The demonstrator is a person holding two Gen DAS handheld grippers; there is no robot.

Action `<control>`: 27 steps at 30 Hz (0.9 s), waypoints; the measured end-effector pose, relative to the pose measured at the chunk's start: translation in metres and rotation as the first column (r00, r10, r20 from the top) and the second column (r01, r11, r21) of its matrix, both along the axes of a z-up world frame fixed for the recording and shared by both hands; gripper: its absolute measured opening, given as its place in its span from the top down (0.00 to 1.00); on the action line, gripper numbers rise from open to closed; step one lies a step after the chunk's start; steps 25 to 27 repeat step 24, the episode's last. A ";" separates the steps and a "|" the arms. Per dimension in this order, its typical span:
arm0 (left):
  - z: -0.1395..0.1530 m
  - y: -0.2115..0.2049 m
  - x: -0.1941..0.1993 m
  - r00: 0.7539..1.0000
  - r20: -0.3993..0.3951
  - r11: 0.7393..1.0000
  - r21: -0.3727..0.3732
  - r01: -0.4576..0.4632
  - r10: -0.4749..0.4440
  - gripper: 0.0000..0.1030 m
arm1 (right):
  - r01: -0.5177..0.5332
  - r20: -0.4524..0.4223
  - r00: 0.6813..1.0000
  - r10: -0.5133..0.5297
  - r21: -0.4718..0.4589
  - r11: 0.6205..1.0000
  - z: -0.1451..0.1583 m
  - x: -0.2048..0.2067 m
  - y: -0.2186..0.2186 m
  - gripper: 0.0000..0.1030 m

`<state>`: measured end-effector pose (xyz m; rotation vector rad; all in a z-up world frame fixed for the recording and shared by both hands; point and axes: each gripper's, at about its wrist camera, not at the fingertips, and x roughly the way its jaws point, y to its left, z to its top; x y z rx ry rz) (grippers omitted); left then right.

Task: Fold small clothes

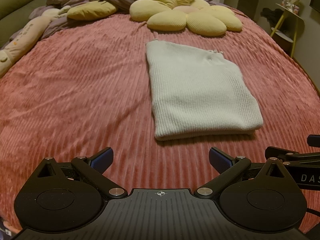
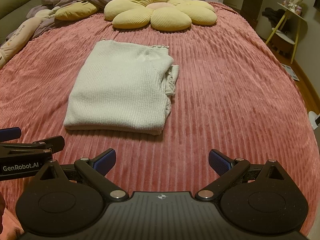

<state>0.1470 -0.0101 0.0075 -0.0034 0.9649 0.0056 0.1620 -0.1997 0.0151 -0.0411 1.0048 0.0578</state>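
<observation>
Sweater [image 1: 202, 92], white and folded, lies mid-bed on the pink bedspread [image 1: 80, 80], its underlayers hidden. Left gripper [image 1: 160, 160] and right gripper [image 2: 162, 161] hover near the foot edge, jaws released, empty.

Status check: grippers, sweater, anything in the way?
Left gripper and right gripper open, empty. White sweater folded on pink blanket, untouched. Flower pillow behind it, clear.

A folded white sweater [image 2: 120, 88] lies on the pink bed [image 2: 230, 92]. The right hand-held gripper [image 2: 162, 160] hovers near it, fingers spread wide, holding nothing. A flower cushion [image 2: 158, 10] sits beyond.
</observation>
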 end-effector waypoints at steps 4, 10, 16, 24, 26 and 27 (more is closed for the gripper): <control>0.000 -0.001 0.000 1.000 0.001 1.000 -0.003 0.001 -0.001 0.00 | -0.001 -0.001 1.000 0.001 0.000 1.000 0.001 0.000 0.000 0.04; 0.001 -0.003 -0.001 1.000 0.007 1.000 -0.009 0.002 -0.002 0.00 | -0.004 0.005 1.000 0.004 -0.004 1.000 0.001 -0.002 0.001 0.04; 0.001 -0.003 -0.002 1.000 0.006 1.000 -0.002 0.007 -0.007 0.00 | -0.003 0.007 1.000 0.003 -0.004 1.000 0.002 -0.002 0.001 0.04; 0.000 -0.007 -0.003 1.000 -0.003 1.000 0.011 0.028 -0.028 0.00 | -0.004 0.007 1.000 0.004 -0.007 1.000 0.004 -0.002 0.001 0.04; 0.000 -0.007 -0.003 1.000 -0.003 1.000 0.011 0.028 -0.028 0.00 | -0.004 0.007 1.000 0.004 -0.007 1.000 0.004 -0.002 0.001 0.04; 0.000 -0.007 -0.003 1.000 -0.003 1.000 0.011 0.028 -0.028 0.00 | -0.004 0.007 1.000 0.004 -0.007 1.000 0.004 -0.002 0.001 0.04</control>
